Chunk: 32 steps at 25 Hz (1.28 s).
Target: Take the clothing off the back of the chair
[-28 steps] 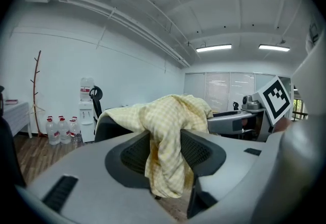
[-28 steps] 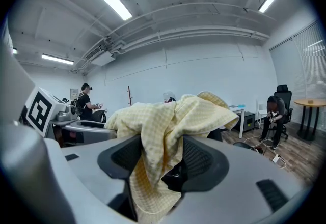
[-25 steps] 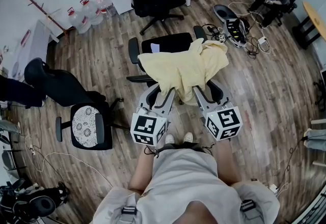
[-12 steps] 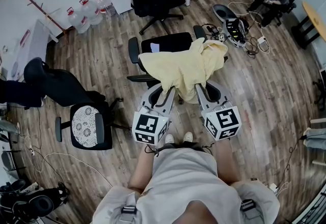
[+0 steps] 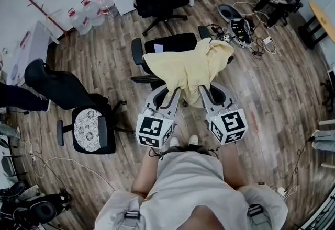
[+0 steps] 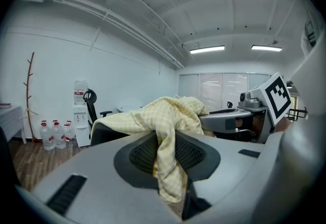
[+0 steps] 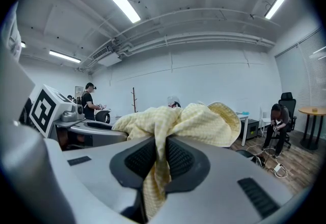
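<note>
The yellow garment (image 5: 187,67) lies draped over the back of the black chair (image 5: 167,45). Its near hem hangs between both sets of jaws. The left gripper (image 5: 171,93) and right gripper (image 5: 203,92) have just been closing and are clenched on the cloth. The jugs (image 5: 86,14) by the wall appear clear; their contents are unclear.

Draped chair (image 5: 170,45) blocks ahead; patterned chair (image 5: 86,129) left; right floor (image 5: 275,103) seems open.

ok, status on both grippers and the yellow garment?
Jaws just been closing: left gripper and right gripper each pinch a fold of the yellow garment. Garment draped over the chair back, not lifted yet. Nothing blocking.
</note>
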### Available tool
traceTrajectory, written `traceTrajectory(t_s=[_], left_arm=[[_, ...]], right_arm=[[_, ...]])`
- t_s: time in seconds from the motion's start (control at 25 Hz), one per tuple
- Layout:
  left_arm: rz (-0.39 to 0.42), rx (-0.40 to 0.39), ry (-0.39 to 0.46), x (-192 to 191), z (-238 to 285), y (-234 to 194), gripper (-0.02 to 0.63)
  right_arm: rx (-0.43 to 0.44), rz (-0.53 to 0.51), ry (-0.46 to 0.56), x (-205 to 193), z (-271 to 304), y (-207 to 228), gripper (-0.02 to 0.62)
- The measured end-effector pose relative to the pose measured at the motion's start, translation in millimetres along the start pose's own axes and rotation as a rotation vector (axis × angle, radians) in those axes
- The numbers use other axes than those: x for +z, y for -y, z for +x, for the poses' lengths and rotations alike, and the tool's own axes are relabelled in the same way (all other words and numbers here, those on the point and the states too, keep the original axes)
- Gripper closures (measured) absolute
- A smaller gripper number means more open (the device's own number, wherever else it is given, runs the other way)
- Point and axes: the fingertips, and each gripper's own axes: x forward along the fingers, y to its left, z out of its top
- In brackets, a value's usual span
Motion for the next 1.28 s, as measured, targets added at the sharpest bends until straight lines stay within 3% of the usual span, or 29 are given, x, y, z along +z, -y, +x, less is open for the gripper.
traceTrajectory(t_s=[1.28], left_arm=[[0.029, -0.052, 0.064, 14, -49, 27, 0.512]], right_arm=[[-0.007, -0.031, 0.052, 15, -40, -46, 0.543]])
